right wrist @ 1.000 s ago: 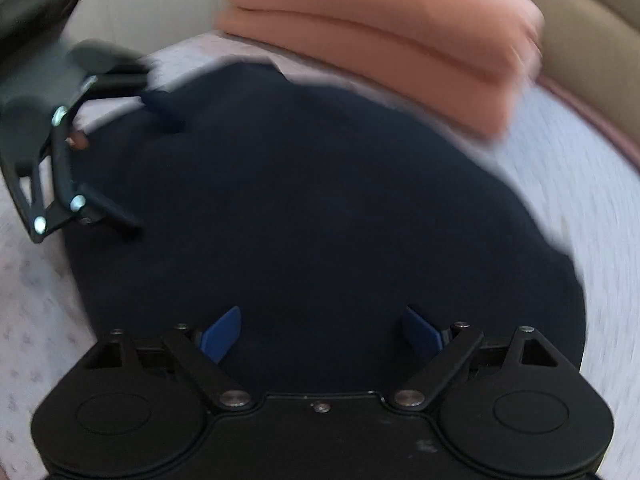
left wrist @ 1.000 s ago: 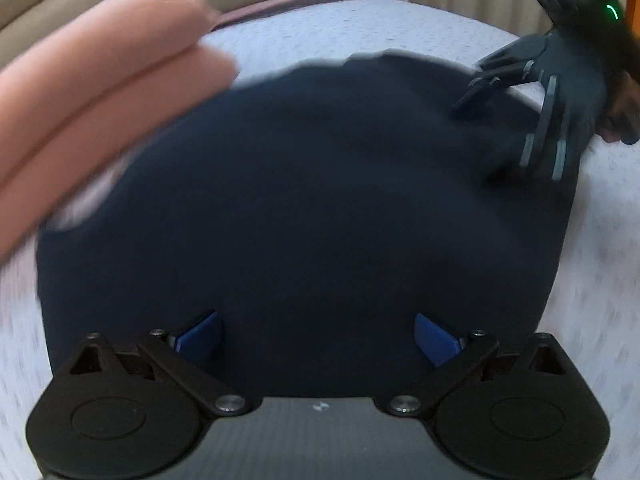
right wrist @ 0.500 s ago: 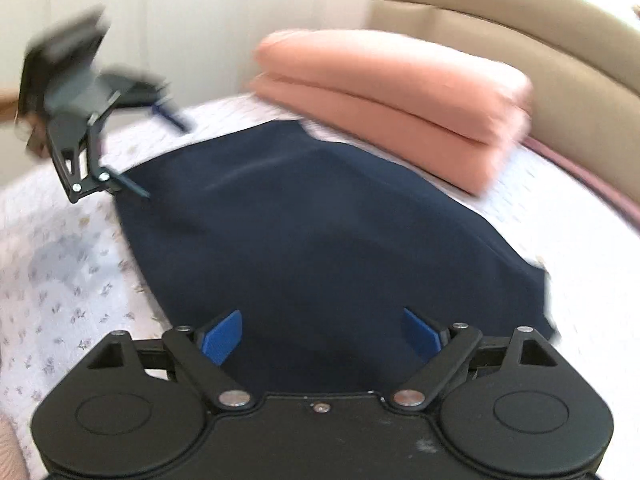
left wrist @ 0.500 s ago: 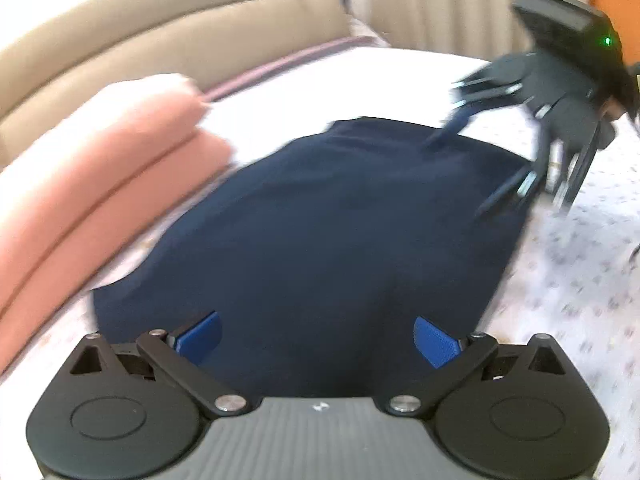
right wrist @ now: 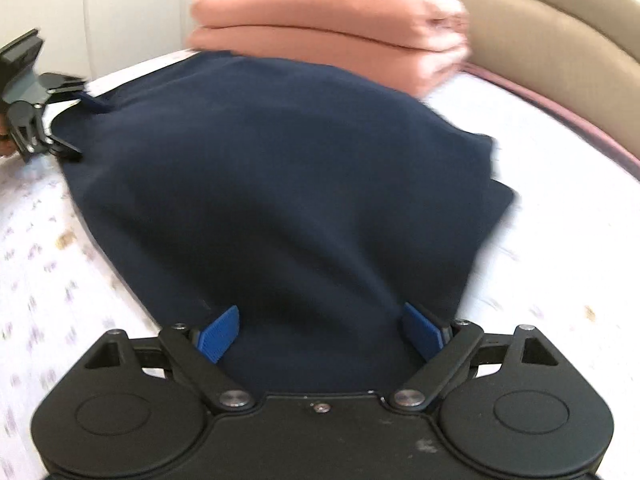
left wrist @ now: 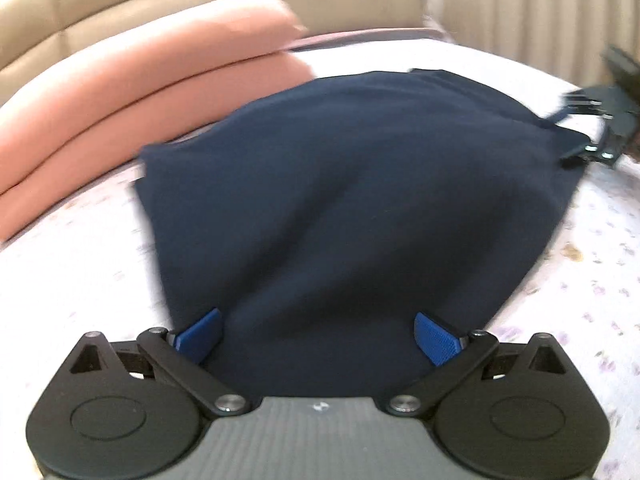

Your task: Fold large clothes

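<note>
Peach folded blanket (left wrist: 152,92) sits left on the floral bed sheet (left wrist: 580,280); beside it a navy garment (left wrist: 352,200) lies on the bed, both left tongs (left wrist: 318,338) and right tongs (right wrist: 320,334) spread wide over its near edge, blue pads (right wrist: 219,334) apart

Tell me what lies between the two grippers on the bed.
The navy garment spans the whole stretch between the left gripper and the right gripper; both wrist views show it.

Navy garment (left wrist: 352,200); salmon-pink folded blanket (left wrist: 132,92); white bedsheet (right wrist: 48,248) with small lilac floral print; beige headboard (right wrist: 552,32).
</note>
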